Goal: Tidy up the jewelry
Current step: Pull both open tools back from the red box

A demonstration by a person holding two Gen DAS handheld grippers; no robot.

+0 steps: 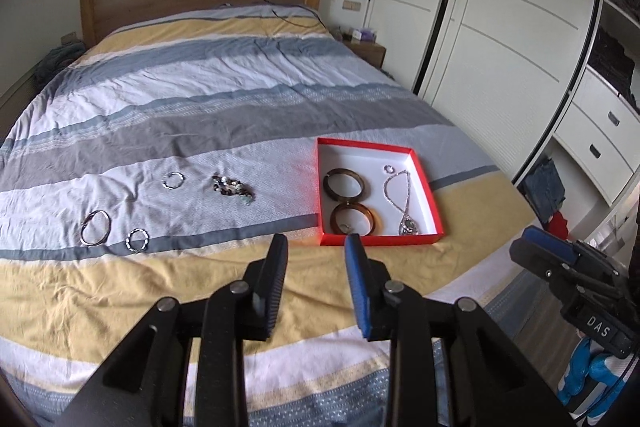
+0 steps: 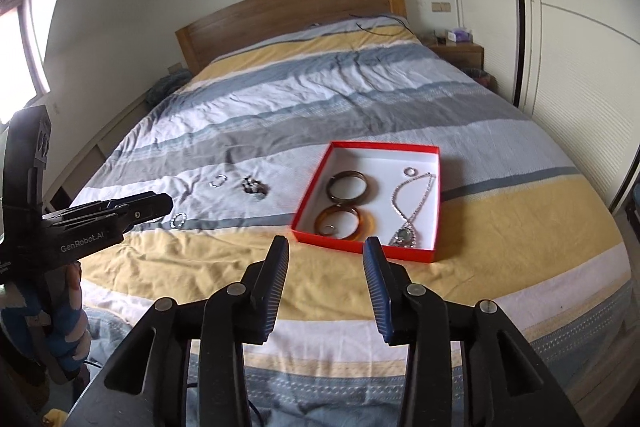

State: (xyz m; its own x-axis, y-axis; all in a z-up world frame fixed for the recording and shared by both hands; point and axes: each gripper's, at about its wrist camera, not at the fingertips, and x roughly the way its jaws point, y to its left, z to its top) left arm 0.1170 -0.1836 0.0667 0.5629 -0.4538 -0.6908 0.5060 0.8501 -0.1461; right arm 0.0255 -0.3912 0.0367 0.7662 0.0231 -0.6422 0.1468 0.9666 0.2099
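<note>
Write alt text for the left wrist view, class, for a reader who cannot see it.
An open left gripper hangs empty over a striped bed, facing a red box that holds two brown bangles, a silver necklace and a small ring. Left of the box, three silver hoops and a beaded cluster lie loose on the cover.

Bed [image 1: 240,99]: wooden headboard; cover striped in yellow, white, grey and blue, creased.

Lay directly on cover:
- Red box [image 1: 424,187], white inside, on right part of bed near foot.
- Large silver hoop [image 1: 95,227], far left.
- Small beaded silver ring [image 1: 137,239], just right of hoop.
- Second small silver ring [image 1: 173,181], farther up.
- Dark beaded cluster [image 1: 234,189], between second ring and box.
- Dark cord [image 1: 298,21], near headboard.

Loose pieces sat well apart from box.
</note>
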